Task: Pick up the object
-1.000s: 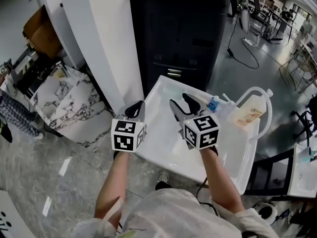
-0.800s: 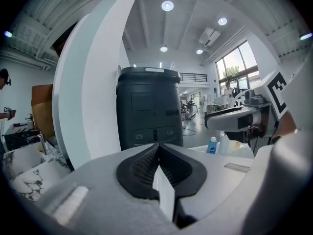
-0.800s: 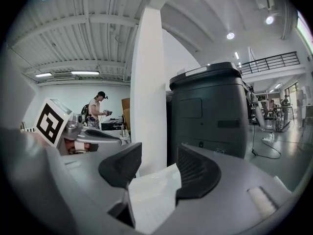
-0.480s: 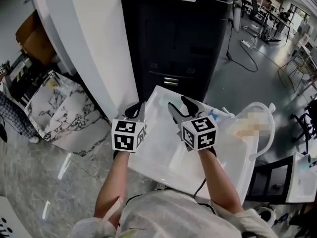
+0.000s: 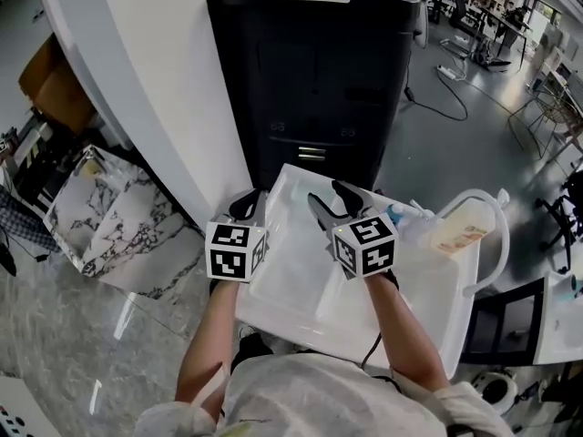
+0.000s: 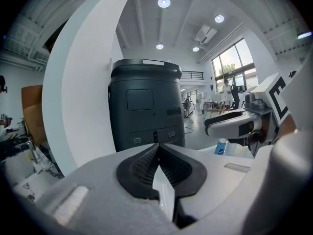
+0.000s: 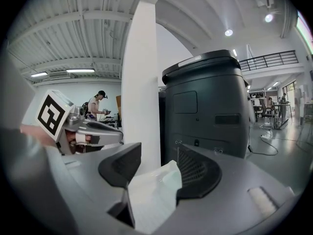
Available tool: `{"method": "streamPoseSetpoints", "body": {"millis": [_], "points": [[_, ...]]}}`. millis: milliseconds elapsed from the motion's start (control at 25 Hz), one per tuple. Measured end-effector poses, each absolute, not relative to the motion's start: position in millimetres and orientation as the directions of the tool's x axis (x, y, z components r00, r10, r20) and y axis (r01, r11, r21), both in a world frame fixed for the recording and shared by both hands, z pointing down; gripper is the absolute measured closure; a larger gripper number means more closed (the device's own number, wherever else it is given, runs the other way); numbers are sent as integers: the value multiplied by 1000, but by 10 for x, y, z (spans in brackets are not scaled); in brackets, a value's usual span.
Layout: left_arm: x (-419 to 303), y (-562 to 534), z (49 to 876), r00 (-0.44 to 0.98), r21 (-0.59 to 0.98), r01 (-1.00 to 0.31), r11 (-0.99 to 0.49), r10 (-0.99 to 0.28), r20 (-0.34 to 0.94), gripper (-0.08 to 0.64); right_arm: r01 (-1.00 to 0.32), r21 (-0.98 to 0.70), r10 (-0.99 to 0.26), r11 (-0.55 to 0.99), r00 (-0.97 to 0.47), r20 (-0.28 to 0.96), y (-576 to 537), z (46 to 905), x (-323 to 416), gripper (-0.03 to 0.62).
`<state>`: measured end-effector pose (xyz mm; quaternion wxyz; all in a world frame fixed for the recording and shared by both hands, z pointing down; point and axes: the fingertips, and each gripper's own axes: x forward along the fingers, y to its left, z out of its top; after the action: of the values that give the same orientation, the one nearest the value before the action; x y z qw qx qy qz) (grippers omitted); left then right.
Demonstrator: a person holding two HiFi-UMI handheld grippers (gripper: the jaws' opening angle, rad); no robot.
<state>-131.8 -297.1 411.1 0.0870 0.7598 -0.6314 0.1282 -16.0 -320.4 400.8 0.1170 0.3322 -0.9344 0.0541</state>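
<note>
A white table [image 5: 301, 276] holds a small blue-capped bottle [image 5: 393, 215], clear plastic bottles and an orange-labelled bottle [image 5: 453, 230] at its far right. My left gripper [image 5: 248, 204] hovers over the table's left edge with its pads pressed together and nothing between them [image 6: 157, 148]. My right gripper [image 5: 327, 195] hangs above the table's far middle, left of the blue-capped bottle [image 6: 221, 146] and apart from it. Its jaws have just been opening; only the white tabletop shows between them [image 7: 159, 155].
A tall black cabinet [image 5: 319, 71] stands right behind the table. A white pillar [image 5: 173, 89] rises at the left, with a marble-patterned box [image 5: 109, 217] on the floor beyond it. A white tube [image 5: 494, 235] loops around the bottles. A person [image 7: 97, 106] stands far off.
Both grippers have moved forward over the table toward the black cabinet. The right jaws stand slightly wider. The left jaws stay shut.
</note>
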Motion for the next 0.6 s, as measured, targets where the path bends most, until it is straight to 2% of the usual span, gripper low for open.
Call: {"method": "streamPoseSetpoints", "body": {"millis": [600], "points": [[-1618,-3624,4209,338,-6,-934,-357,-890,305,563,-703,11,-665,711,-668,334,-3574,4255,-419,376]]}}
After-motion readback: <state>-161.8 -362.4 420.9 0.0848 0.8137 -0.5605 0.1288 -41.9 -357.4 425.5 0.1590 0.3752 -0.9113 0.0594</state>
